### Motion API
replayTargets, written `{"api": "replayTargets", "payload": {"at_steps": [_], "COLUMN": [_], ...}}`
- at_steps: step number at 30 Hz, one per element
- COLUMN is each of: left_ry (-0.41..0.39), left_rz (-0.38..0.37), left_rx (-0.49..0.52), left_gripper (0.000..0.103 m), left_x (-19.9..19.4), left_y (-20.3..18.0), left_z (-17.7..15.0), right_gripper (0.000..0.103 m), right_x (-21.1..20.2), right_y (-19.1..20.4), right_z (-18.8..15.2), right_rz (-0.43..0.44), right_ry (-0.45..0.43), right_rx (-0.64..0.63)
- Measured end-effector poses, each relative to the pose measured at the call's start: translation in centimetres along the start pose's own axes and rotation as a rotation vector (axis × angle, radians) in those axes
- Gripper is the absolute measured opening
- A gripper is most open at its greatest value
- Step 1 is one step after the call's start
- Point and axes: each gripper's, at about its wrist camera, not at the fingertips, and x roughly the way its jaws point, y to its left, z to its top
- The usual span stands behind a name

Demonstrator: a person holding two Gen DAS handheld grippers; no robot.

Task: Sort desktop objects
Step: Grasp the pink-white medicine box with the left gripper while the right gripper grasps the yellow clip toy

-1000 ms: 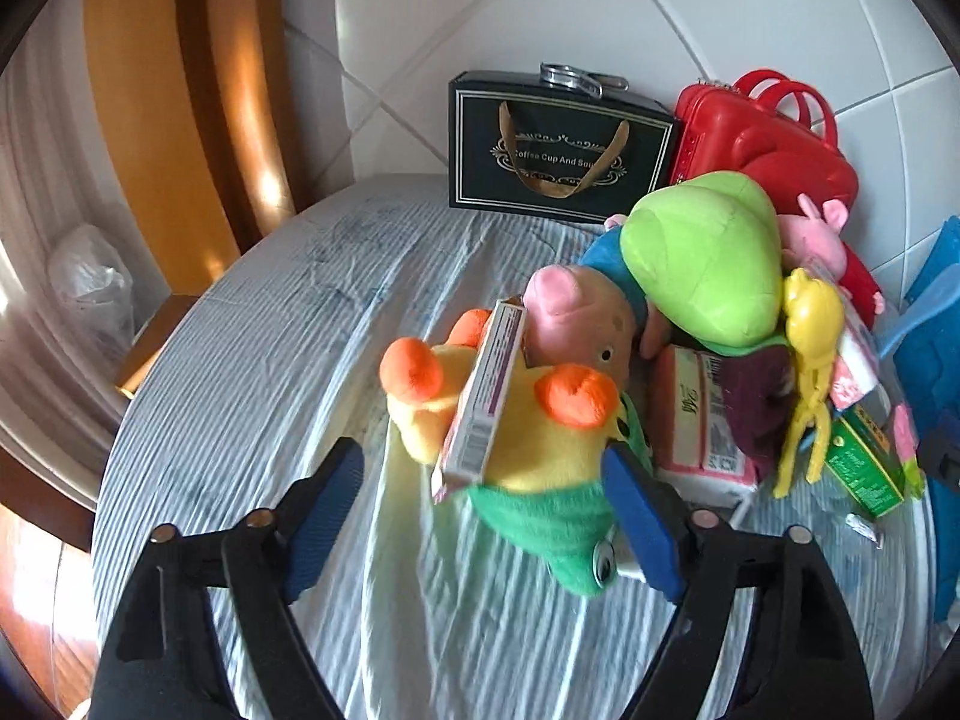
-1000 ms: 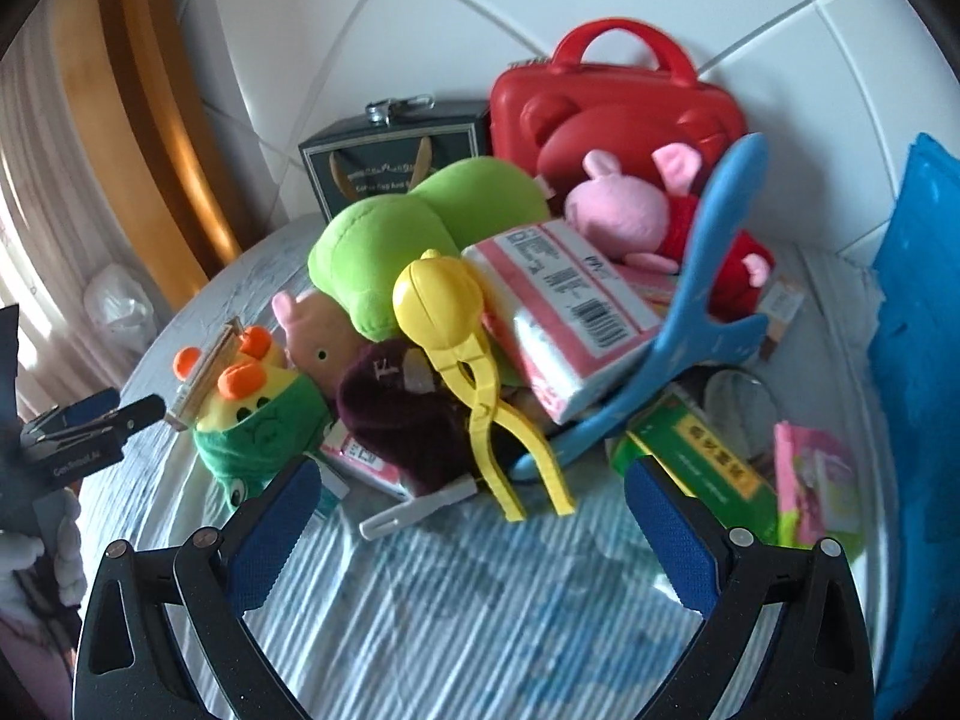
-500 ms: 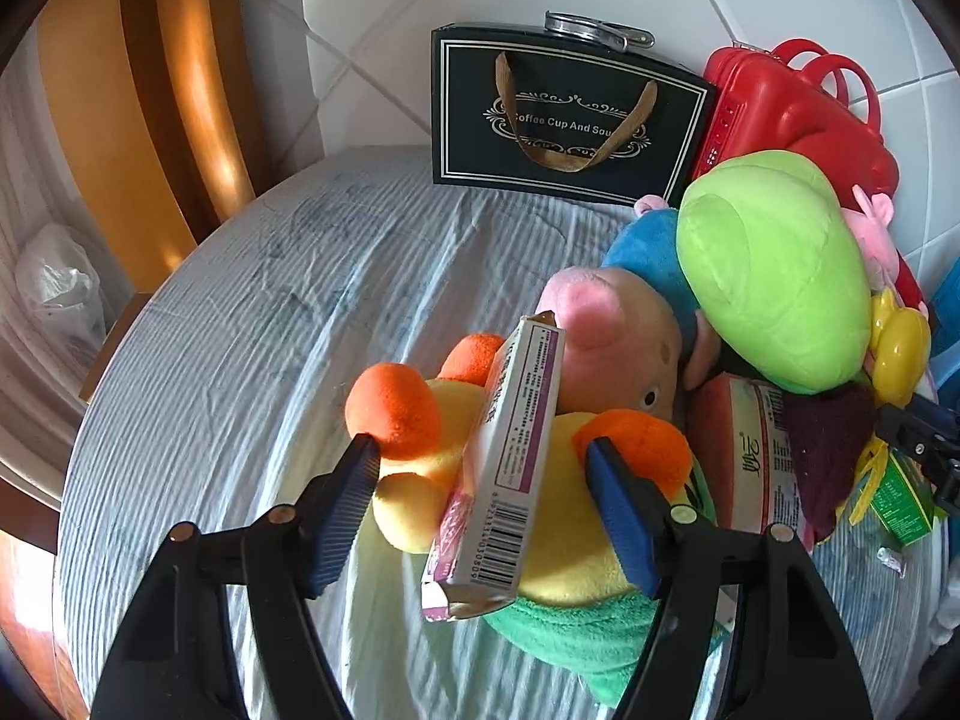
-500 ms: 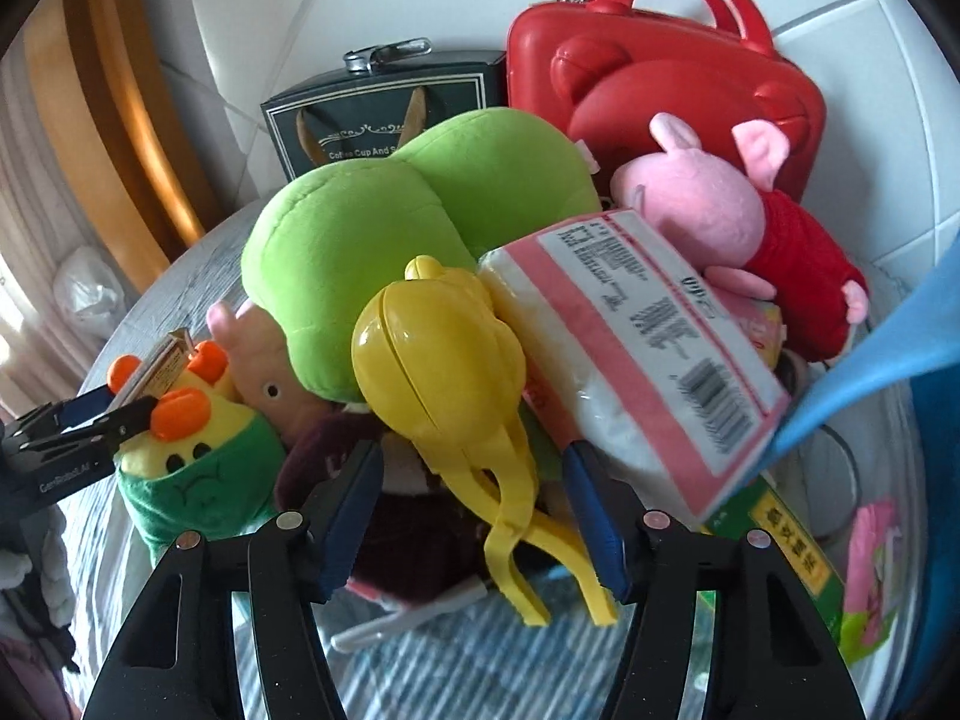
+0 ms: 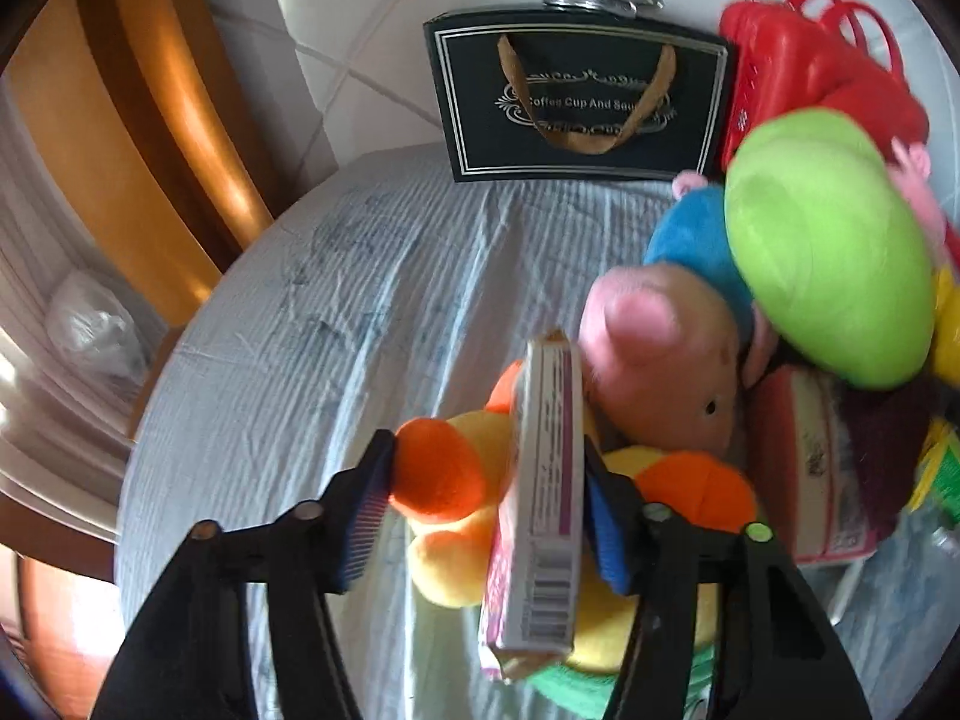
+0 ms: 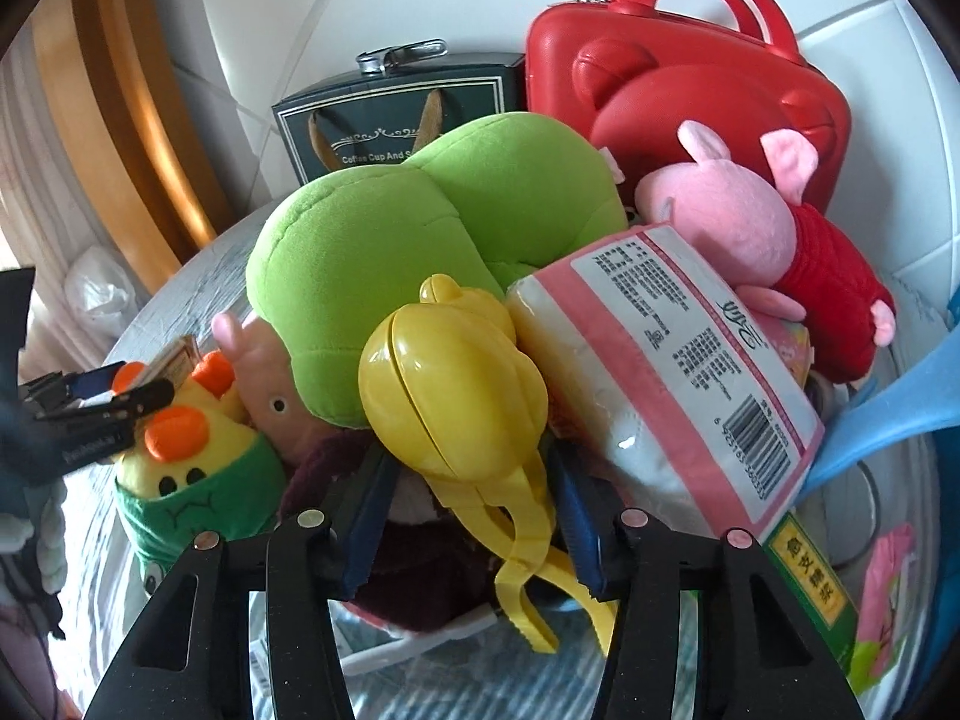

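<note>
A flat pink box (image 5: 543, 516) stands on edge against a yellow plush (image 5: 456, 558) with orange ears and a green bib. My left gripper (image 5: 486, 510) is closing on them: one pad touches an orange ear (image 5: 435, 471), the other the box's side. In the right wrist view the left gripper (image 6: 102, 402) shows at the left edge. Yellow duck-shaped tongs (image 6: 456, 396) lie on top of the pile. My right gripper (image 6: 471, 510) is closing around their neck, with a gap still showing at its left pad.
The pile holds a green plush (image 6: 432, 222), a pink pig plush (image 5: 660, 360), a second pig in red (image 6: 750, 228), a tissue pack (image 6: 666, 372) and a green box (image 6: 810, 582). A black gift bag (image 5: 576, 102) and a red case (image 6: 690, 72) stand at the wall.
Both grippers came forward and down into the pile and their jaws narrowed. The left now brackets the box and orange ear; the right now brackets the yellow tongs.
</note>
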Motion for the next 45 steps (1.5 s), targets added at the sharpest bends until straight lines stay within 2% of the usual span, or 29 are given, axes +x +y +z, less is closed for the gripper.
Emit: {"api": "replayTargets", "payload": {"at_steps": [2, 5, 6, 8, 13, 14, 17, 19, 23, 29, 32, 35, 38, 41, 42, 43, 44, 45], "left_ry": [-0.003, -0.007, -0.01, -0.025, -0.102, -0.12, -0.186, -0.212, -0.224, -0.192, -0.112, 0.009, 0.059, 0.09, 0.086, 0.081, 0.079, 0.077], "left_rz": [0.008, 0.018, 0.014, 0.0, -0.056, -0.06, -0.073, -0.11, -0.111, -0.125, -0.138, -0.105, -0.127, -0.132, -0.129, -0.128, -0.123, -0.121], "left_rx": [-0.015, -0.029, -0.04, -0.064, -0.112, -0.113, -0.101, -0.105, -0.107, -0.142, -0.176, -0.189, -0.191, -0.193, -0.181, -0.174, -0.171, -0.167], "left_gripper": [0.042, 0.038, 0.038, 0.037, 0.036, 0.023, 0.015, 0.008, 0.008, 0.008, 0.009, 0.009, 0.009, 0.009, 0.01, 0.022, 0.05, 0.067], "left_x": [-0.5, -1.2, -1.5, -2.5, -5.9, -6.7, -9.5, -10.9, -12.5, -12.3, -10.6, -7.8, -6.0, -4.5, -4.2, -4.0, -3.7, -3.5], "left_y": [0.3, 0.6, 0.8, 1.2, 2.1, 2.0, 2.1, 2.1, 2.1, 4.3, 5.5, 6.3, 6.5, 6.6, 6.4, 6.2, 6.1, 6.0], "left_z": [-0.6, -1.1, -1.3, -1.5, -2.5, -2.6, -2.9, -3.2, -4.0, -7.4, -10.4, -13.1, -14.5, -14.4, -14.1, -14.0, -13.8, -13.6], "right_gripper": [0.049, 0.046, 0.041, 0.036, 0.035, 0.035, 0.035, 0.035, 0.035, 0.035, 0.035, 0.035, 0.035, 0.035, 0.035, 0.035, 0.035, 0.035], "right_x": [0.1, 0.4, 0.4, -0.1, -2.9, -3.5, -5.7, -7.1, -10.0, -13.1, -13.4, -12.8, -11.7, -11.0, -10.8, -10.7, -10.5, -10.5], "right_y": [0.1, 0.3, 0.5, 0.5, 0.5, 0.5, 0.6, 0.8, 1.5, 1.1, 1.0, 0.3, -0.8, -1.6, -1.8, -2.0, -2.2, -2.3], "right_z": [-0.1, -0.1, -0.1, -0.2, -0.3, -0.3, -0.4, -0.4, -0.6, -2.3, -3.8, -5.4, -6.6, -7.3, -7.4, -7.5, -7.6, -7.6], "right_rz": [-0.001, -0.007, -0.012, -0.008, 0.035, 0.042, 0.058, 0.064, 0.065, 0.079, 0.074, 0.078, 0.072, 0.07, 0.068, 0.064, 0.06, 0.058], "right_ry": [-0.004, -0.005, -0.006, -0.014, -0.066, -0.078, -0.117, -0.144, -0.19, -0.206, -0.181, -0.134, -0.088, -0.06, -0.054, -0.049, -0.045, -0.042], "right_rx": [-0.011, -0.028, -0.033, -0.029, -0.009, -0.007, -0.003, -0.004, -0.012, -0.006, -0.009, 0.015, 0.04, 0.069, 0.072, 0.075, 0.076, 0.079]}}
